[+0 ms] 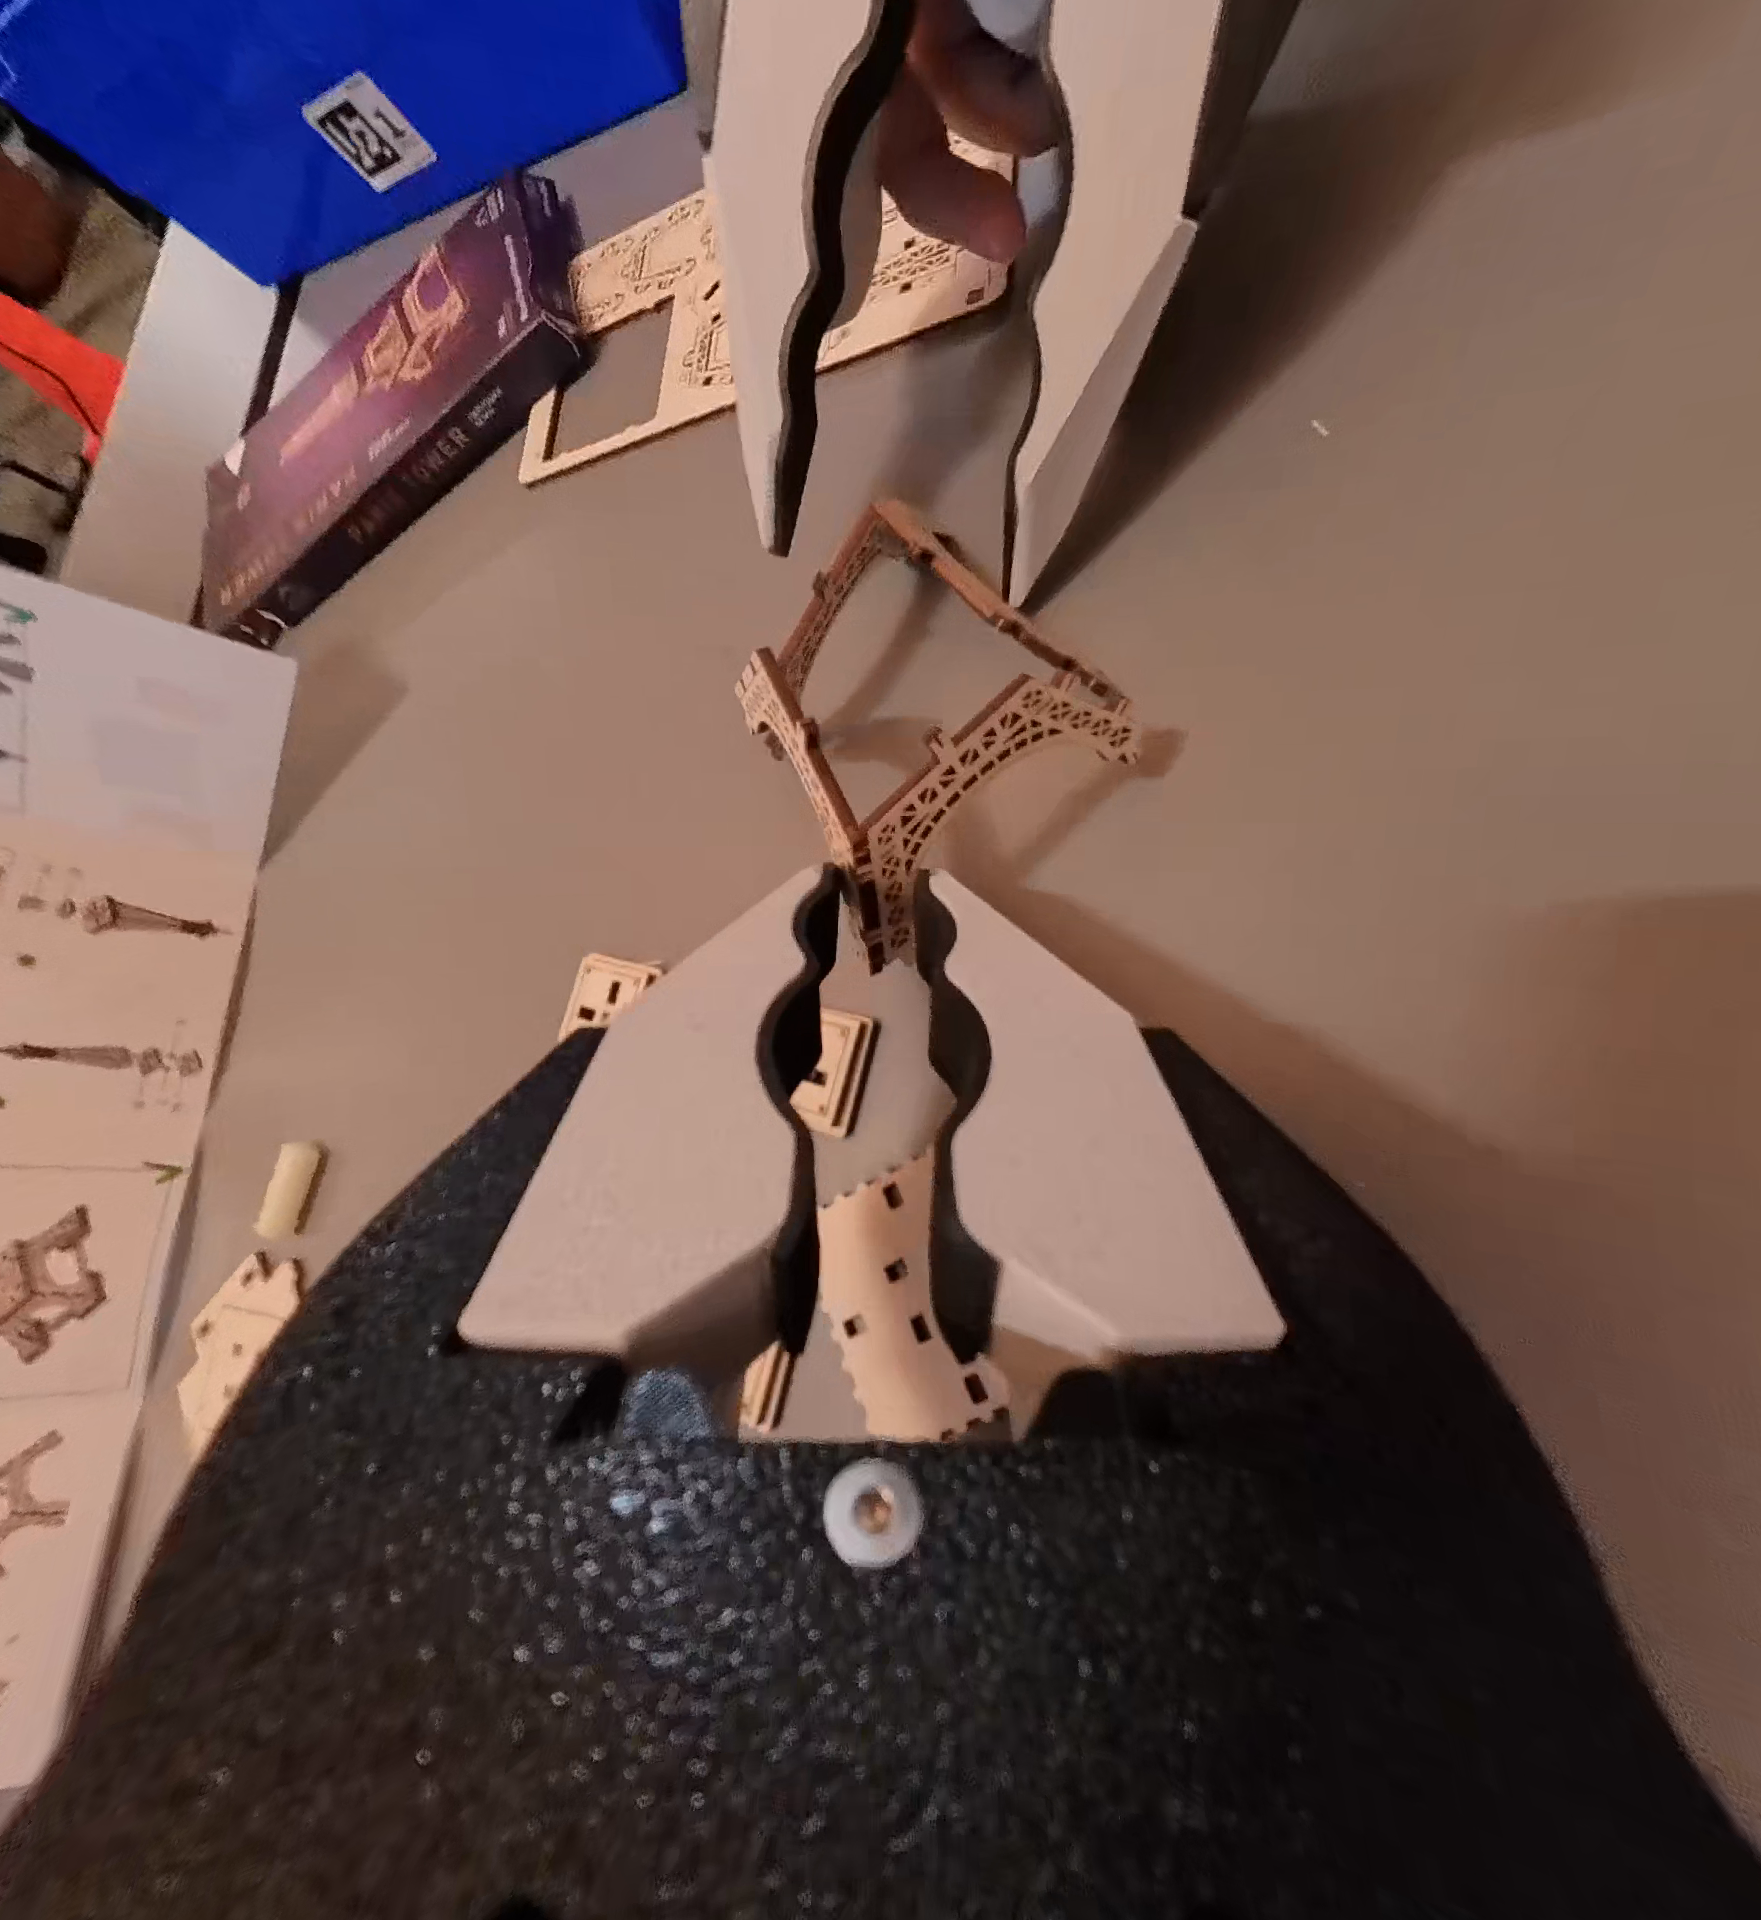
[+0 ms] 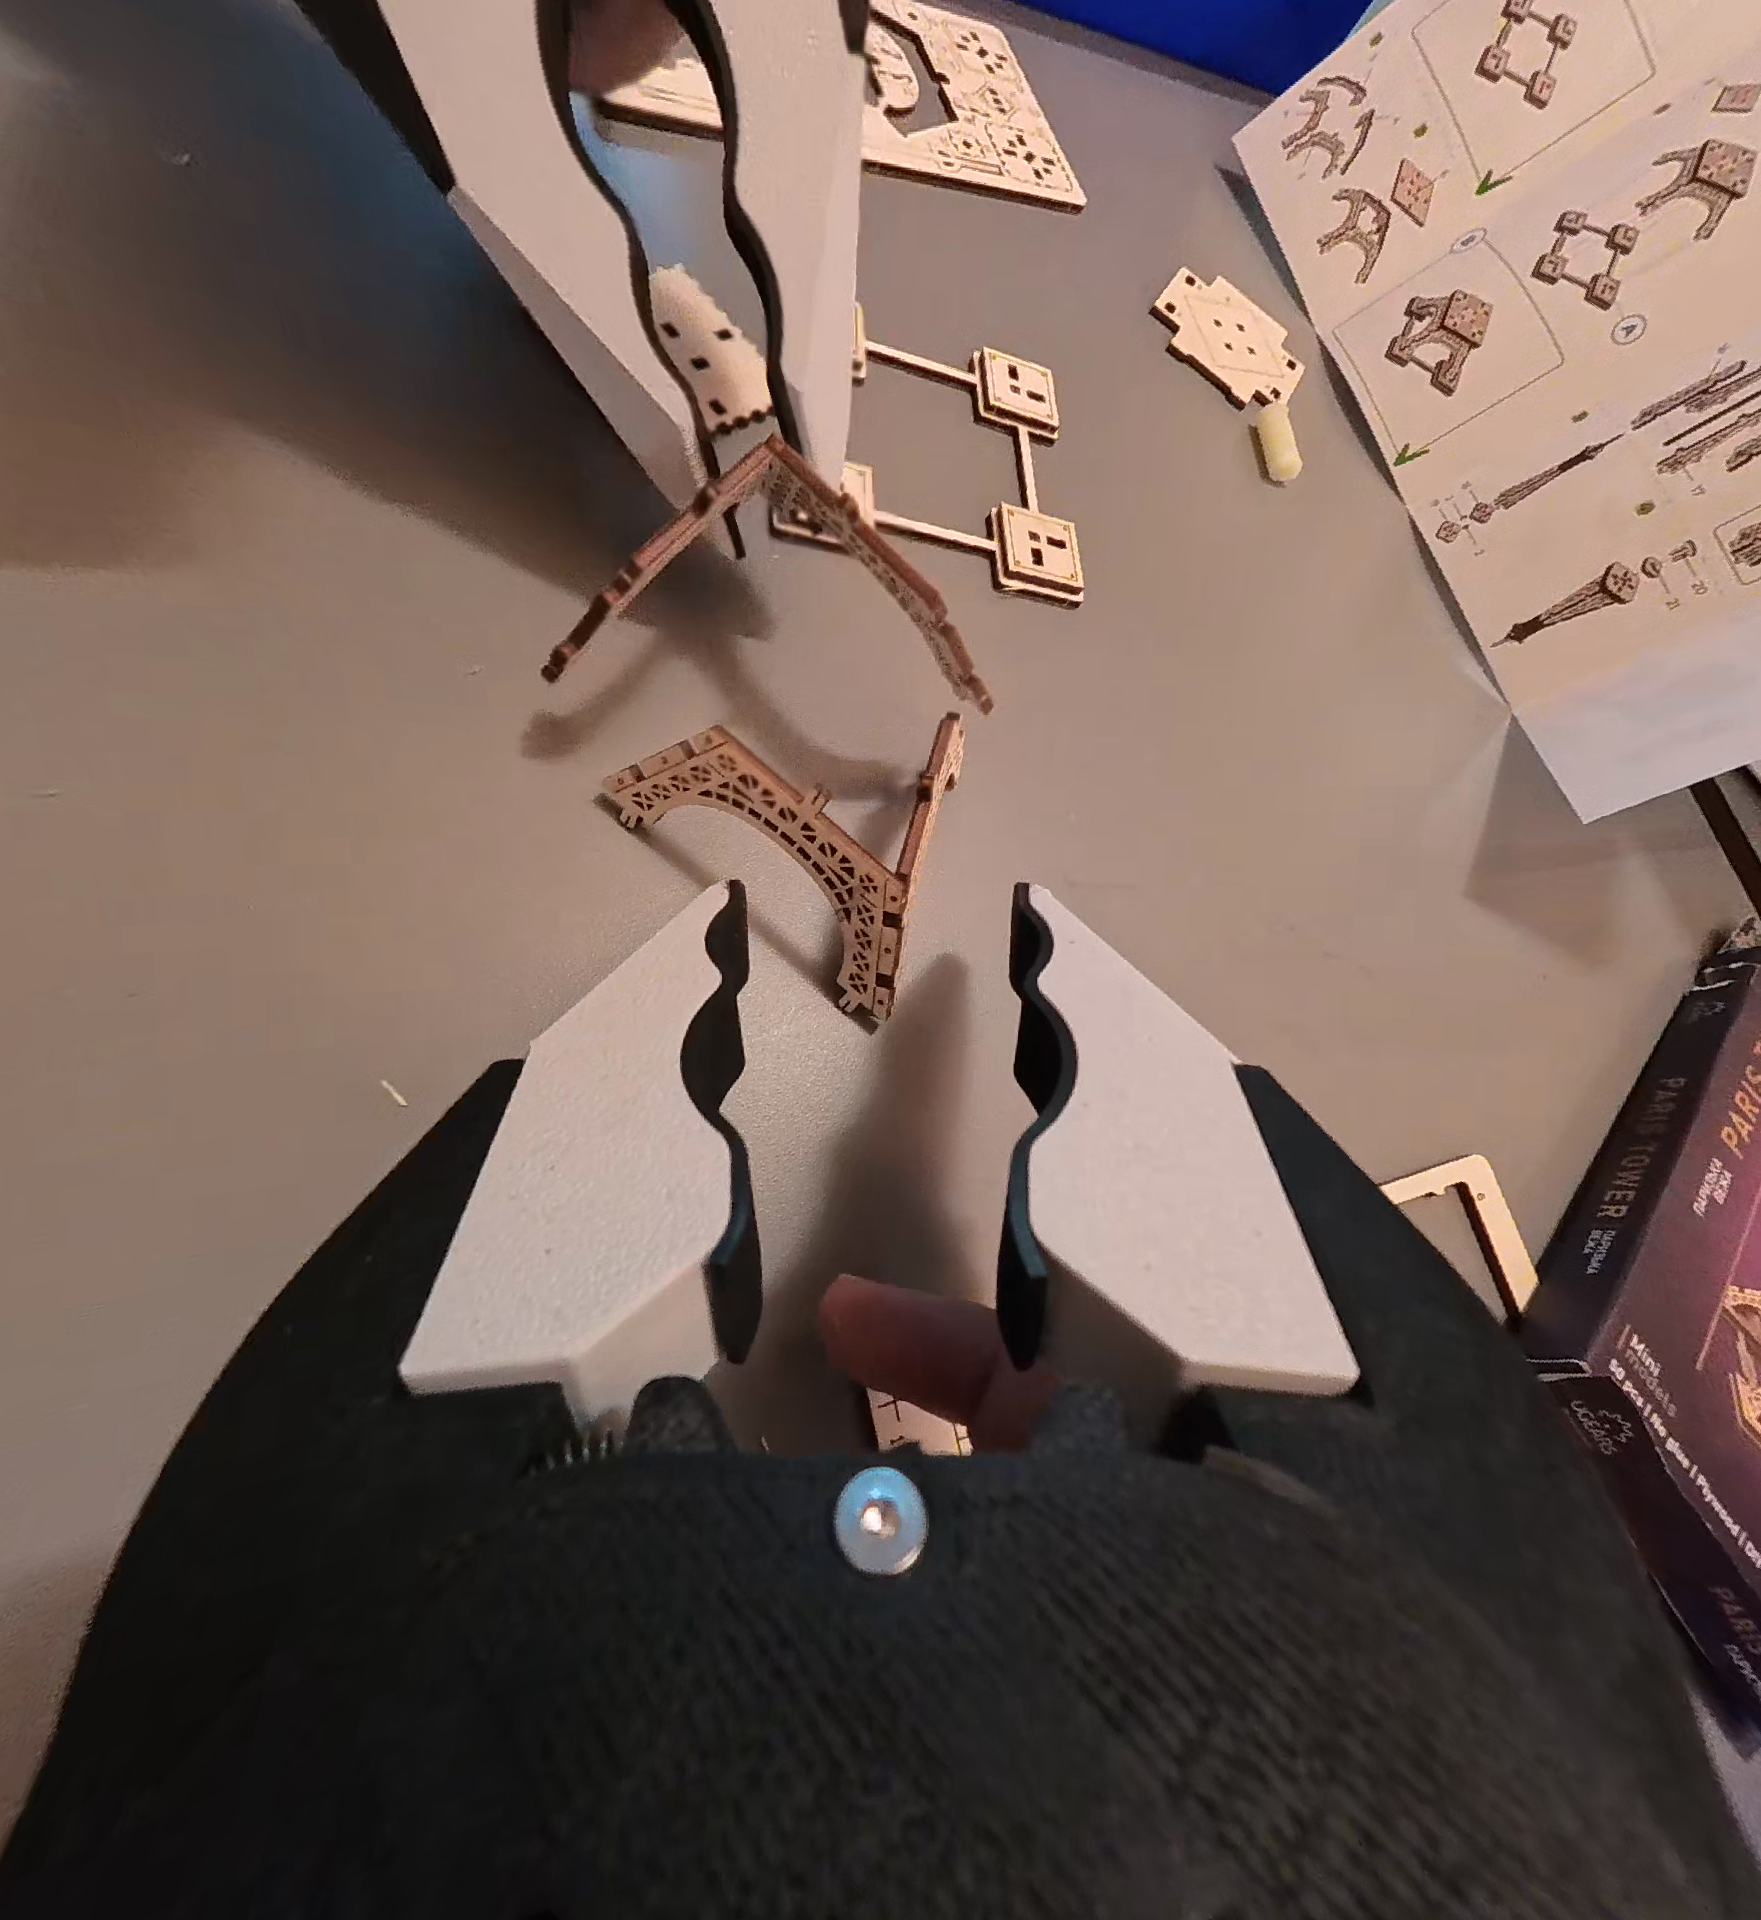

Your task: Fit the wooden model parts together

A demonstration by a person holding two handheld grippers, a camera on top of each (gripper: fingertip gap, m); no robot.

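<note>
My left gripper [image 1: 881, 883] is shut on the corner of a pair of lattice wooden arches [image 1: 1001, 769] and holds it above the grey table. It shows at the top of the right wrist view [image 2: 751, 457] with that pair [image 2: 668, 551]. A second arch pair [image 2: 772, 821] stands opposite it, so the four arches outline a square. I cannot tell whether their ends are joined. My right gripper [image 2: 878, 899] is open, its fingertips on either side of the second pair's corner without touching it. It also shows in the left wrist view [image 1: 902, 566].
A square base frame with corner pads [image 2: 1021, 457], a cross-shaped plate [image 2: 1227, 338] and a cream peg [image 2: 1279, 442] lie on the table [image 1: 1375, 935]. An instruction sheet [image 2: 1582, 364], a purple box [image 2: 1707, 1299], a cut-out parts sheet [image 1: 637, 343] and a blue bin [image 1: 336, 125] lie around.
</note>
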